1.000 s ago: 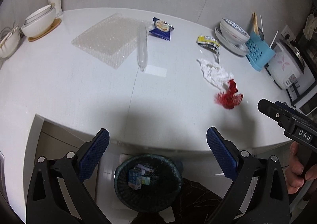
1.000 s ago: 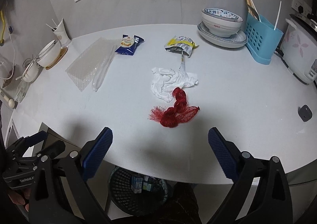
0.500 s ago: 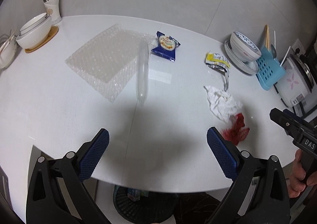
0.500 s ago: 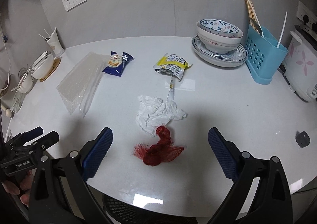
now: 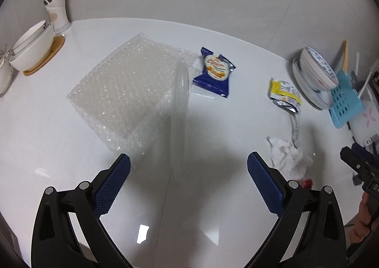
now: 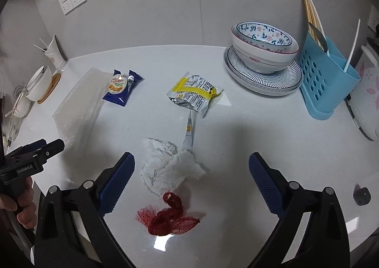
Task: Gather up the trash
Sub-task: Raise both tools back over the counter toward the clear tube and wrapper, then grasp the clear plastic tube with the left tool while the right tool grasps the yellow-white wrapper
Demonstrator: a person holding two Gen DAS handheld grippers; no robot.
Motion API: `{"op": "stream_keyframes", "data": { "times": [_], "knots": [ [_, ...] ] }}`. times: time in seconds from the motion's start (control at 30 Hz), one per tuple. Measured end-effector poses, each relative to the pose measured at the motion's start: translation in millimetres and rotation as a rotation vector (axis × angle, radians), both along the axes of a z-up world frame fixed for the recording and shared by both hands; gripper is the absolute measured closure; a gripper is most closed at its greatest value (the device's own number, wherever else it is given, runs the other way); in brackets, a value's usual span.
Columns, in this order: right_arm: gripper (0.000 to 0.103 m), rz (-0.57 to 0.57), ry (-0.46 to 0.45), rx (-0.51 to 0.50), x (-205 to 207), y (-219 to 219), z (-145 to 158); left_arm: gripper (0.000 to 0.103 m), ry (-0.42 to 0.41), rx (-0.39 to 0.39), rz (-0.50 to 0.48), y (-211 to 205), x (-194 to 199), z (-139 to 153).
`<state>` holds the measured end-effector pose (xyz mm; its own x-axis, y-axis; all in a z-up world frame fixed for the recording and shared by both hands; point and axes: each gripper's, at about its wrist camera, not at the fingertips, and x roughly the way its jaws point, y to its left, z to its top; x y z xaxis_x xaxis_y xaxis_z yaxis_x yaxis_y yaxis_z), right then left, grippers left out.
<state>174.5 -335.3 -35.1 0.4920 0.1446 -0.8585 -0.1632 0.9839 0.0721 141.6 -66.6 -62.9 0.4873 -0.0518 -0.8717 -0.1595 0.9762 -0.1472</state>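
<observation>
The right claw [image 6: 189, 187] hangs spread wide over the red net bag [image 6: 169, 217] on the table [image 6: 248, 126], light, limp stuff best pinched at its bunched middle.

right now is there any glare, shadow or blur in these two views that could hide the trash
Left wrist view: motion blur smears the bubble wrap and clear tube; a broad shadow lies ahead of the left tool; small ceiling glints near the bottom. Right wrist view: sharper; a glint sits just below the red net; shadow crosses the white tissue; fisheye bends the table edge.
</observation>
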Motion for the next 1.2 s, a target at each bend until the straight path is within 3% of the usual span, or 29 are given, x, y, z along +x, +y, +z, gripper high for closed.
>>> {"op": "stream_keyframes", "data": {
  "times": [0.3,0.53,0.6,0.73,1.0,1.2],
  "knots": [
    [0.01,0.014,0.067,-0.052,73,18,-21,0.007,0.07,0.021,0.05,19,60,-28],
    [0.01,-0.09,0.233,0.009,139,19,-39,0.011,0.127,0.006,0.049,24,97,-46],
    [0.01,-0.131,0.268,-0.002,155,20,-50,0.013,0.147,0.025,0.042,23,104,-51],
    [0.01,-0.197,0.39,0.072,178,20,-76,0.016,0.169,0.029,0.07,22,111,-57],
    [0.014,-0.254,0.422,0.008,203,34,-98,0.027,0.215,0.082,0.051,10,127,-69],
    [0.022,-0.276,0.445,-0.031,211,39,-109,0.045,0.22,0.116,0.061,7,130,-68]
  ]
}}
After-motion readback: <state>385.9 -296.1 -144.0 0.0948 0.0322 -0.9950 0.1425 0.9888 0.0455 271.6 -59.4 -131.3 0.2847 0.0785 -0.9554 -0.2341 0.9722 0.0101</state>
